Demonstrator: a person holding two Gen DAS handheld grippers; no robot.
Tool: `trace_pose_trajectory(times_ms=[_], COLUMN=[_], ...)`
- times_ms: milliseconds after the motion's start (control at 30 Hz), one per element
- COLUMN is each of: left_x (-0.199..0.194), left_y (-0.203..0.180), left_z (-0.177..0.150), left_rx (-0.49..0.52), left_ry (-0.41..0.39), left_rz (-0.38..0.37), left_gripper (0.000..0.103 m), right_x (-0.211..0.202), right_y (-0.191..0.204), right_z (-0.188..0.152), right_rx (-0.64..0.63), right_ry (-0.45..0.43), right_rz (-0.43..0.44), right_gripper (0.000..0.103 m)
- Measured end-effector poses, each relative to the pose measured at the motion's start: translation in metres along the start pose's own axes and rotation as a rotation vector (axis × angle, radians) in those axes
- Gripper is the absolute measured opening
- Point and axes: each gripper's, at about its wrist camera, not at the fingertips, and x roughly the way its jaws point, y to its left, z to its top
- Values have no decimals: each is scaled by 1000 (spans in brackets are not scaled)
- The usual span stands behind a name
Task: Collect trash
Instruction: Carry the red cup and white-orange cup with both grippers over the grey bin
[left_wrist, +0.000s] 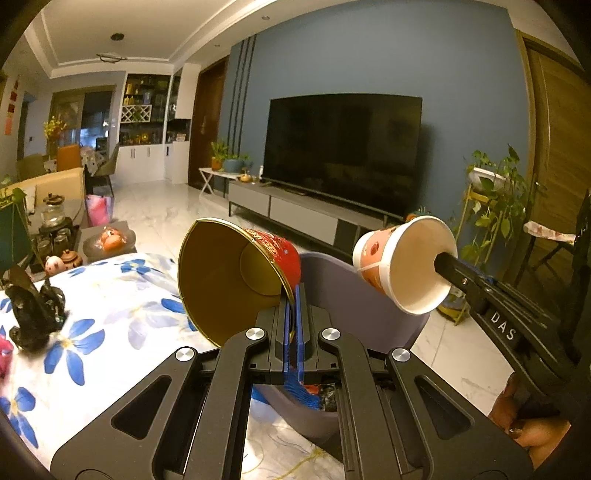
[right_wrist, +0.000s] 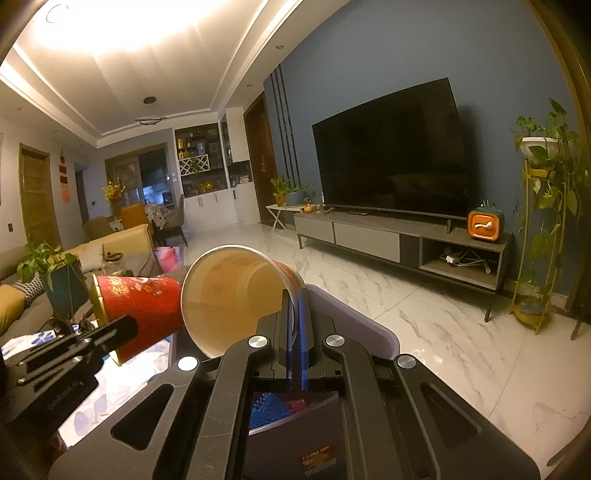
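Note:
My left gripper is shut on the rim of a red paper cup with a gold inside, tipped on its side with the mouth facing me. It hangs over a grey-purple trash bin. My right gripper is shut on the rim of a white and orange paper cup, also tipped, above the same bin. Blue and red trash lies inside the bin. The left wrist view shows the right gripper with its cup to the right. The right wrist view shows the left gripper with the red cup to the left.
A table with a blue-flowered cloth carries a black figurine left of the bin. A person's hand holds the right gripper. Marble floor runs to a TV stand and a tall plant stand.

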Motion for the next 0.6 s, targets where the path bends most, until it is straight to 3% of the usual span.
trace_pose_trajectory(times_ms=[600], left_x=[31], left_y=[2], left_z=[-1], left_rx=[-9], left_ry=[39], left_rz=[-37], left_gripper=[2], right_x=[7], right_y=[-6], right_z=[5], right_rx=[13], right_ry=[8], right_rz=[-2], right_gripper=[4])
